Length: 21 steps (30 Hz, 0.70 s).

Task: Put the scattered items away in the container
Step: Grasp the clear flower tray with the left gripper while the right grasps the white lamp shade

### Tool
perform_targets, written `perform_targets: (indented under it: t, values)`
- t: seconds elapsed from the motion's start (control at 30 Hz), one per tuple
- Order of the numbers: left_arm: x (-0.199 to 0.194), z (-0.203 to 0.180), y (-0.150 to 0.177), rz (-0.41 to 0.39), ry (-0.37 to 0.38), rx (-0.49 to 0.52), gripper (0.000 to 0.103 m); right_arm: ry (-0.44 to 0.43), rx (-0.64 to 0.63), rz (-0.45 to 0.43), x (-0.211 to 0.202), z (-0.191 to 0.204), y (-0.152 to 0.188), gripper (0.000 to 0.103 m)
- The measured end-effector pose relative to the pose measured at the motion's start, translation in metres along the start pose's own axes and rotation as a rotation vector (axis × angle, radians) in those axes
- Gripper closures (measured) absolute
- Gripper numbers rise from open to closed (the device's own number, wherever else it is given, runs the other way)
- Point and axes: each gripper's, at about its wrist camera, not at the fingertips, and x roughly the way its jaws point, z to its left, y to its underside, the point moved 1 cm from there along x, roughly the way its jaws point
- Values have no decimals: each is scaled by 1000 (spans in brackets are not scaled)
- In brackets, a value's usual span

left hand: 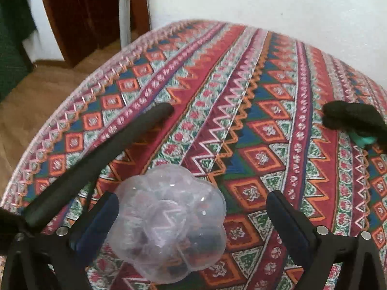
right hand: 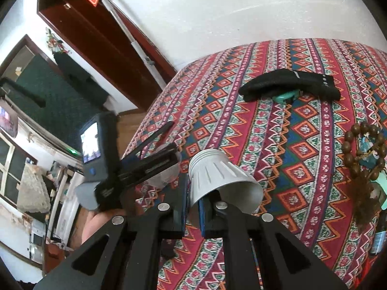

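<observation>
A clear plastic bottle (left hand: 167, 224) lies end-on between my left gripper's (left hand: 191, 220) wide-open fingers, touching the left pad (left hand: 96, 222). My right gripper (right hand: 192, 203) is shut on the rim of a white paper cup (right hand: 222, 181), held tilted above the patterned cloth. A black sock (right hand: 287, 85) lies over a teal tape measure (right hand: 286, 97) at the far side; both also show in the left wrist view: the sock (left hand: 353, 118) and the tape measure (left hand: 362, 139). A wooden bead bracelet (right hand: 362, 149) lies at the right.
The table (left hand: 241, 96) with its patterned cloth ends at the left edge above a wooden floor (left hand: 36, 101). A black rod (left hand: 101, 162) lies on the cloth left of the bottle. The left gripper's body (right hand: 125, 166) is close to the cup's left. A white wall (left hand: 266, 0) is behind.
</observation>
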Motion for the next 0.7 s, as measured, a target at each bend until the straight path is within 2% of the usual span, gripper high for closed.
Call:
perform_targets:
  t: [0.07, 0.17, 0.27, 0.4, 0.53, 0.7]
  values:
    - [7, -3, 1, 23, -21, 13, 3, -4, -13, 4, 1, 5, 1, 93]
    - [18, -5, 8, 80, -11, -5, 2, -15, -22, 6, -1, 9, 3, 93]
    - [26, -17, 15, 85, -127, 63, 0, -26, -18, 9, 0, 9, 3, 93]
    - [28, -20, 14, 91, -168, 68, 0, -32, -11, 10, 0, 7, 4, 93]
    - [29, -22, 12, 110, -210, 51, 0, -29, 6, 8, -4, -1, 7, 92]
    - [38, -15, 2, 171, -249, -48, 0, -26, 54, 10, -9, -16, 9, 92]
